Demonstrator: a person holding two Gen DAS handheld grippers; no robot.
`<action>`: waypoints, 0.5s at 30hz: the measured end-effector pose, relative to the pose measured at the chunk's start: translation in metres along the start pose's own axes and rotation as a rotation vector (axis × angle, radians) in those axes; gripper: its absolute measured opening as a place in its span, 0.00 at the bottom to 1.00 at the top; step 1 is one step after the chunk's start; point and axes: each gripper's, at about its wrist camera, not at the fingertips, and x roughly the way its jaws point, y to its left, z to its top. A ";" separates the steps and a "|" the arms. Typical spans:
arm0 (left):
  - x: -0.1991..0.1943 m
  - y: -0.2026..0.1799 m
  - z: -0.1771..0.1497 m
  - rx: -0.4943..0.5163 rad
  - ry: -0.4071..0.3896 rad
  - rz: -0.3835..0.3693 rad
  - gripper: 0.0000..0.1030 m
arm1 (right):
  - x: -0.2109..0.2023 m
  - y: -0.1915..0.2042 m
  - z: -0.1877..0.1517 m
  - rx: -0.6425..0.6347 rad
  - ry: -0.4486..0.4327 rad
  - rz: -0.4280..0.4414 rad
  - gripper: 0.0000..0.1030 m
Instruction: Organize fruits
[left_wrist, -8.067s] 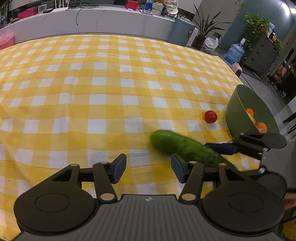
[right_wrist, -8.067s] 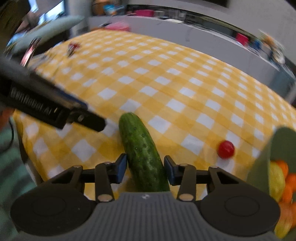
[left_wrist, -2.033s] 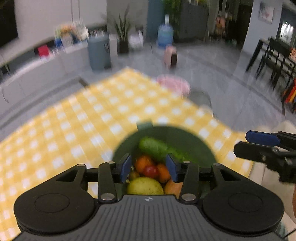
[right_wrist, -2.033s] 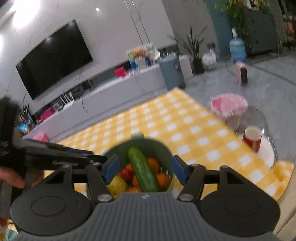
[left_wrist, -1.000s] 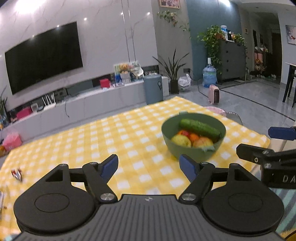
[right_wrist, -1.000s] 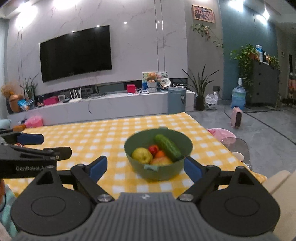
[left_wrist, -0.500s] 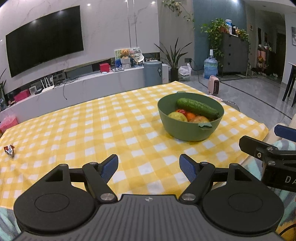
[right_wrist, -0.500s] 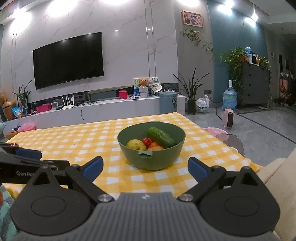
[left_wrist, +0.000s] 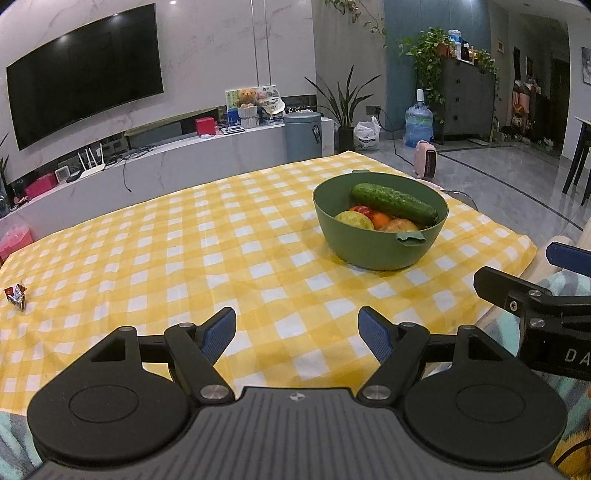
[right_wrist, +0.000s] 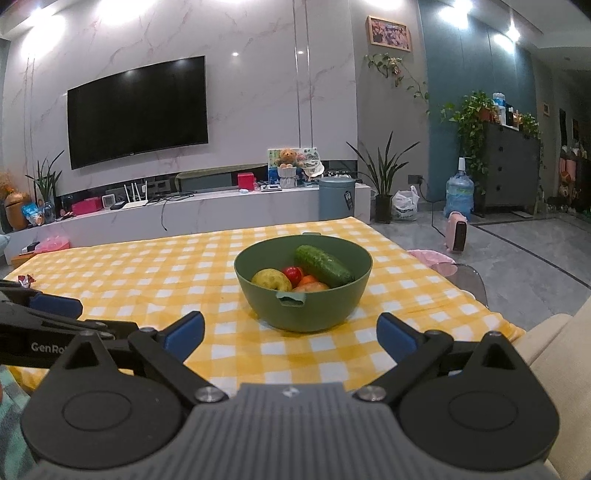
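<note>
Cucumber (left_wrist: 393, 204) atop fruit in bowl (left_wrist: 373, 251)

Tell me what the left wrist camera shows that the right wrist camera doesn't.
Only the left wrist view shows the black chair legs at the far right edge. Only the right wrist view shows the framed picture high on the wall. Both show the green bowl on the yellow checked tablecloth, the cucumber lying on top of the fruit, the candy wrapper, the television, and each open, empty tool: left tool, right tool.
</note>
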 end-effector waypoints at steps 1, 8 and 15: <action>0.000 0.000 0.000 0.000 0.000 -0.001 0.86 | 0.001 0.000 0.000 0.000 0.003 0.000 0.93; -0.002 0.001 0.000 -0.003 0.001 -0.002 0.86 | 0.004 0.000 -0.001 -0.003 0.014 -0.003 0.93; -0.002 0.001 0.000 -0.004 -0.002 -0.001 0.86 | 0.004 0.001 -0.001 -0.005 0.015 -0.003 0.93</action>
